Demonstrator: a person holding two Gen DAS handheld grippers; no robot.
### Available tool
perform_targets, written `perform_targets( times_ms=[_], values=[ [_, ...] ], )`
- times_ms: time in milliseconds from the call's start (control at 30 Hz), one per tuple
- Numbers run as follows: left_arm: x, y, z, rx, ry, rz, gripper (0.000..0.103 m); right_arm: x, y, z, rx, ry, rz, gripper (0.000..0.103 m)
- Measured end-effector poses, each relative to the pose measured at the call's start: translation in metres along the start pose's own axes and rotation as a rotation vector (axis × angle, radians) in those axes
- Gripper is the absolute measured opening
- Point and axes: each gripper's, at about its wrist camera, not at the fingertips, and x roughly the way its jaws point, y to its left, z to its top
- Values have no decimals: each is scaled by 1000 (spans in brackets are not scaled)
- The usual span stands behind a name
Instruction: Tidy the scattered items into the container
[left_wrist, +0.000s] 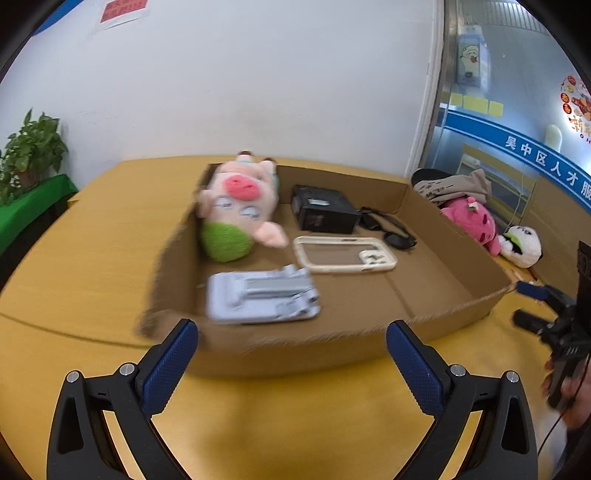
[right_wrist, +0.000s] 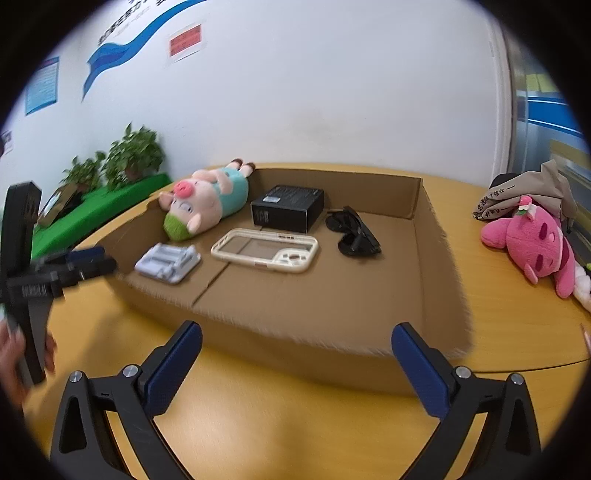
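Note:
A shallow cardboard box (left_wrist: 424, 325) (right_wrist: 436, 258) lies on the yellow table. Inside it are a pig plush (left_wrist: 236, 203) (right_wrist: 203, 199), a black box (left_wrist: 321, 210) (right_wrist: 288, 206), black sunglasses (left_wrist: 391, 230) (right_wrist: 354, 232), a cream phone case (left_wrist: 343, 253) (right_wrist: 264, 249) and a grey folding stand (left_wrist: 258, 295) (right_wrist: 168, 262). My left gripper (left_wrist: 291, 354) is open and empty before the box's near wall. My right gripper (right_wrist: 297, 354) is open and empty, also before the near wall. A pink plush (left_wrist: 471, 219) (right_wrist: 535, 240) lies outside the box on the right.
A white plush (left_wrist: 521, 243) lies by the pink one, under a beige garment (left_wrist: 454, 186) (right_wrist: 532, 195). Potted plants (left_wrist: 29, 151) (right_wrist: 122, 158) stand on a green ledge at left. A white wall is behind the table.

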Motion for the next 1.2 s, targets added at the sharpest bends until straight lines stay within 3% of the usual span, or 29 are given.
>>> perform_targets(
  times_ms=[100,233,333,433,767,900,1200],
  values=[
    [-18,35,-15,50,73,55,103,-28,-30,-25,-30,37,-21,102],
    [-4,87,-43,59,269,48,103,-35,-93,-69,-14,217,-63,102],
    [6,114,-63,25,338,40,103,-33,-122,-94,-7,343,-71,102],
    [7,111,-69,115,328,73,103,-34,-126,-106,-34,352,-46,103],
    [8,115,-61,281,322,-108,103,-23,-141,-92,-90,337,17,103],
    [4,120,-67,300,322,-128,103,-19,-150,-86,-145,339,75,103],
    [7,120,-64,301,324,-125,103,-23,-151,-87,-152,336,77,103]
  ],
)
